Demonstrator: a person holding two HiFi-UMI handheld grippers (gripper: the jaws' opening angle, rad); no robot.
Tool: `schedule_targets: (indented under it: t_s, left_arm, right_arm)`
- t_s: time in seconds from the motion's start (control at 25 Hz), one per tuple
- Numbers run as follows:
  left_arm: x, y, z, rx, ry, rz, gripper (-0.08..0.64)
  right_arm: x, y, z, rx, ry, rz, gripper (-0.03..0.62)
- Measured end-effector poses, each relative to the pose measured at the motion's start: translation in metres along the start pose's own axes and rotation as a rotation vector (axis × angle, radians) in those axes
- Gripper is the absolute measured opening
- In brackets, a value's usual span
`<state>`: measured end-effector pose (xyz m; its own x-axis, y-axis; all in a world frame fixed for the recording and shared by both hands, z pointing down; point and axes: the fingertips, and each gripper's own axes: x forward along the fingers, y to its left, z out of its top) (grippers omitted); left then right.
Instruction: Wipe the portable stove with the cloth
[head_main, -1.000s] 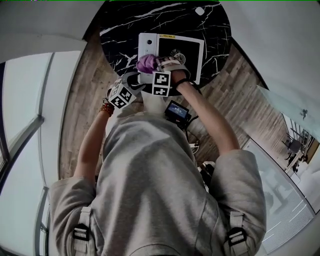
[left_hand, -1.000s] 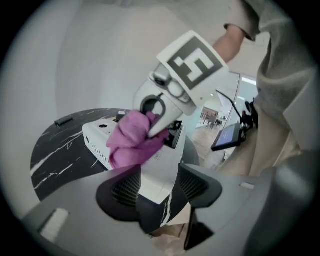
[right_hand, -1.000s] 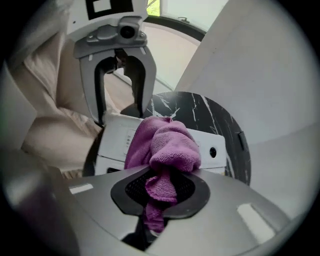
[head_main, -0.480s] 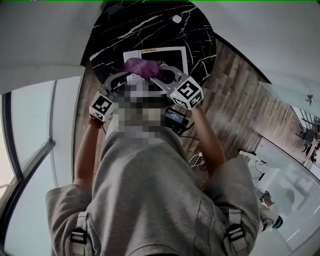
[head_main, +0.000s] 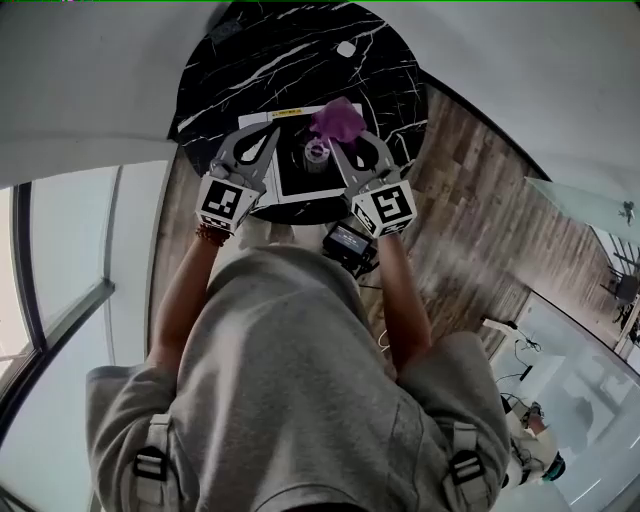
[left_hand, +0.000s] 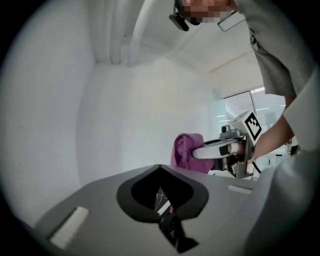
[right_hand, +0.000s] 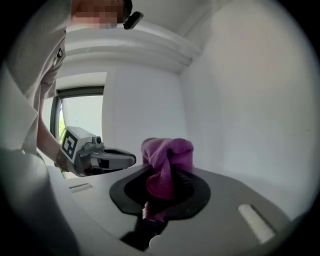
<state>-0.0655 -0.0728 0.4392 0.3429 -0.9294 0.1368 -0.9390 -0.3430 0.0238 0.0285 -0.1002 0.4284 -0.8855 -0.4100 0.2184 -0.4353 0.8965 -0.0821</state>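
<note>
The purple cloth hangs bunched in the air above the white portable stove, which lies on the round black marble table. My right gripper is shut on the cloth, which sticks up from between its jaws. My left gripper is held up beside it, shut, with nothing between its jaws. In the left gripper view the right gripper shows with the cloth at its tip. The left gripper shows in the right gripper view, apart from the cloth.
A small white object lies at the table's far side. A black device hangs at the person's waist. Wooden floor runs to the right, and a glass wall stands on the left.
Both grippers have risen from the stove to a level pose. The cloth went up with the right gripper, which rolled over. The left jaws have gone from open to shut.
</note>
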Motion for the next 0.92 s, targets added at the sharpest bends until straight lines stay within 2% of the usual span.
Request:
schedule_targets:
  t_s: [0.2, 0.4, 0.64, 0.92]
  left_arm:
    - [0.004, -0.006, -0.013, -0.021, 0.039, 0.027, -0.003]
    - [0.01, -0.007, -0.011, -0.02, 0.031, 0.054, -0.003]
    - [0.008, -0.002, -0.022, -0.04, 0.059, 0.079, -0.003]
    - [0.011, 0.0, -0.012, -0.02, 0.018, 0.09, -0.003]
  right_arm:
    - [-0.002, -0.008, -0.008, 0.006, 0.017, 0.016, 0.072]
    - [0.0, -0.013, -0.012, -0.002, 0.032, 0.048, 0.072]
    - [0.008, -0.018, -0.01, -0.006, 0.033, 0.067, 0.072]
    - [0.013, -0.018, -0.008, -0.027, 0.034, 0.082, 0.072]
